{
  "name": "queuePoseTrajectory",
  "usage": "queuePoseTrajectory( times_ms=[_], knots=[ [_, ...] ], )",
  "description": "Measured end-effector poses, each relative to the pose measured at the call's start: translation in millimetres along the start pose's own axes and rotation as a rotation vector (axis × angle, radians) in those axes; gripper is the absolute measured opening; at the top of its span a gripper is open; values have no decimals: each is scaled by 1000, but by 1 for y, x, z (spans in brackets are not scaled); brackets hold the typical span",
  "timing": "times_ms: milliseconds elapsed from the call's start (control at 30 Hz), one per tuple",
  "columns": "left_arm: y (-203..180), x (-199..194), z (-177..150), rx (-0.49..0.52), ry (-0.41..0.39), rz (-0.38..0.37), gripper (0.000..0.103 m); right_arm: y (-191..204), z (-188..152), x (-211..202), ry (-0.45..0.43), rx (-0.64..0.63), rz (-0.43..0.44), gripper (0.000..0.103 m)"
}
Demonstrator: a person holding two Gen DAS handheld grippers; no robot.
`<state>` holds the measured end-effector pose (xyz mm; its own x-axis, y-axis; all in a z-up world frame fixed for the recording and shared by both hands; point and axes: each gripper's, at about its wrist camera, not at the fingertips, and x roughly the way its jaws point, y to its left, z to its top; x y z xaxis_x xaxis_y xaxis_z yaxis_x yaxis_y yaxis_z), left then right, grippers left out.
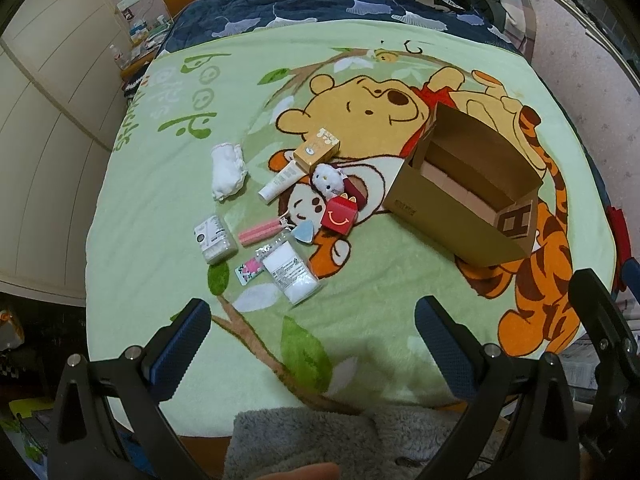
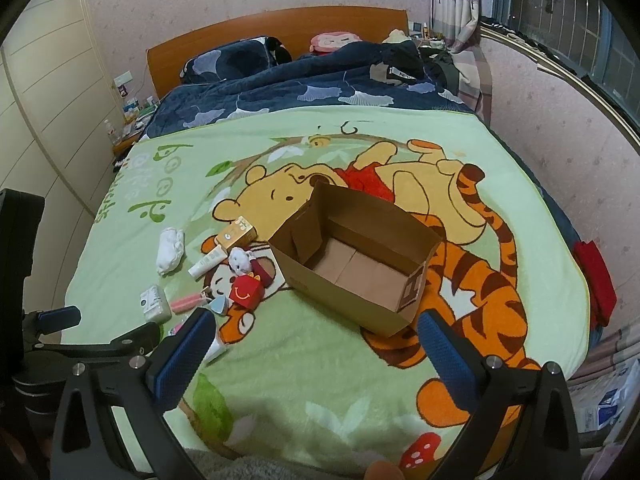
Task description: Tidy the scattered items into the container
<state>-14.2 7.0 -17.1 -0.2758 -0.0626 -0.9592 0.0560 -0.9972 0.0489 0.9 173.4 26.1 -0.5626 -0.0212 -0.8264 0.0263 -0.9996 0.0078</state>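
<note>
An open brown cardboard box (image 1: 468,196) stands empty on the green cartoon blanket; it also shows in the right wrist view (image 2: 356,268). Left of it lie scattered items: a rolled white cloth (image 1: 227,172), a yellow carton (image 1: 316,149), a white tube (image 1: 280,182), a white plush cat (image 1: 328,178), a red smiley box (image 1: 339,216), pink sticks (image 1: 260,232), a white packet (image 1: 214,238) and a clear bag of white pads (image 1: 290,272). My left gripper (image 1: 312,340) is open and empty, near the items. My right gripper (image 2: 316,344) is open and empty, in front of the box.
The blanket (image 2: 320,380) covers a bed with a dark blue quilt (image 2: 280,92) and wooden headboard (image 2: 276,28) at the far end. A white wardrobe (image 2: 48,92) stands left, a bedside table with bottles (image 2: 128,120) beside it. A red cloth (image 2: 596,280) hangs at the right edge.
</note>
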Motion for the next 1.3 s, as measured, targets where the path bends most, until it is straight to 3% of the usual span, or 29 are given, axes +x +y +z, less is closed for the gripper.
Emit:
queuePoseTrajectory(
  times_ms=[867, 1100, 1300],
  knots=[
    [7, 18, 30, -30, 19, -4, 103, 12, 27, 27, 15, -35, 20, 103],
    [38, 35, 21, -121, 41, -2, 103, 22, 23, 44, 79, -43, 42, 103],
    [81, 62, -3, -187, 58, 96, 103, 35, 10, 66, 153, -53, 68, 103]
  ],
)
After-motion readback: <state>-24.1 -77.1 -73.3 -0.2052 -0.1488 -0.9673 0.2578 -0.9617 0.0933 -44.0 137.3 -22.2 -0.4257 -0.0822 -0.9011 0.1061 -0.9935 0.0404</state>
